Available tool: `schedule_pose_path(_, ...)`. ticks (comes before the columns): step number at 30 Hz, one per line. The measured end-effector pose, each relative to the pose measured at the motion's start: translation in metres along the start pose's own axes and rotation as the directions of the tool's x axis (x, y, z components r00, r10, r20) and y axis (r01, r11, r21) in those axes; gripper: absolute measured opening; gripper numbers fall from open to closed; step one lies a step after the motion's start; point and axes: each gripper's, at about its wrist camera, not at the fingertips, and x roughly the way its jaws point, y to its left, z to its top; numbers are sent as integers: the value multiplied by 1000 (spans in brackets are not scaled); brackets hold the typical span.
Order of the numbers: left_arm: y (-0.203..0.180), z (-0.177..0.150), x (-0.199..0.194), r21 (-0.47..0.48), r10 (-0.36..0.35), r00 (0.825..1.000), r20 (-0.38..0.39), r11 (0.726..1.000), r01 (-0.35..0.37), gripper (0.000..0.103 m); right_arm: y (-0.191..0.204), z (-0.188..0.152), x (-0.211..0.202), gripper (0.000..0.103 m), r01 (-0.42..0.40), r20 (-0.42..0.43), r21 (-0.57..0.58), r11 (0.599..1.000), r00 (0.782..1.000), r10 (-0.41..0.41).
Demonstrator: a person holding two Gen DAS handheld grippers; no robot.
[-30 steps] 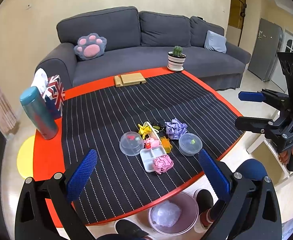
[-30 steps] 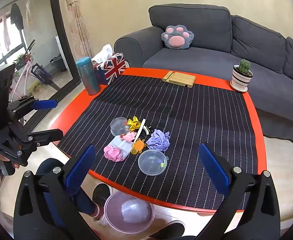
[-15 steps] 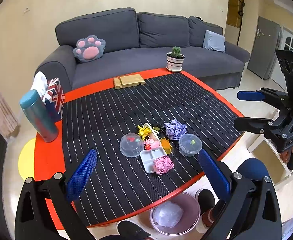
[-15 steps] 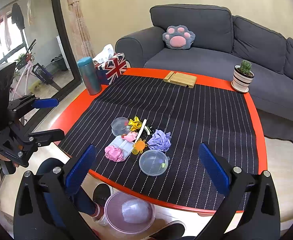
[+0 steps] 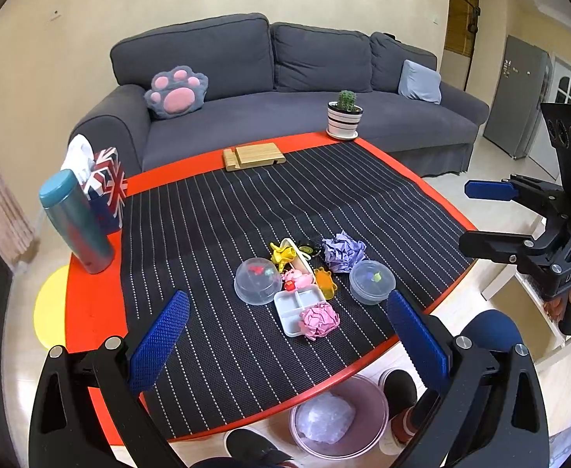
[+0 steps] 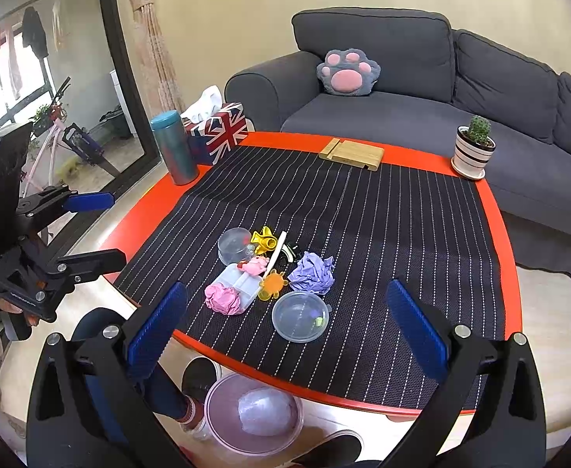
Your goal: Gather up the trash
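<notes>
Striped table [image 5: 215, 210], pink paper ball [image 5: 319, 319] between parted jaws

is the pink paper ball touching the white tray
Touching. In the left wrist view the pink paper ball overlaps the near corner of the white tray with no gap; the right wrist view shows the same.

Soft, even daylight; fisheye-warped edges
</notes>
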Motion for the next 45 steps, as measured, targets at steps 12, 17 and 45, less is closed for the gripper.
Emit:
schedule_pose_path(12,5,-1,7,-8,4,1000,-6,1000,-4,98,-4,2,16,100,0,-27,6,1000,1000,1)
schedule_pose_path(17,8,-1,11,-13,4,1000,-14,1000,-5,98,-9,4,34,100,12,-69,-9,1000,998,-13)
schedule_pose_path(45,14,-11,22,-24,-3,998,-67,1000,1,98,-12,-24,147,74,-56,-388,-76,996,921,22)
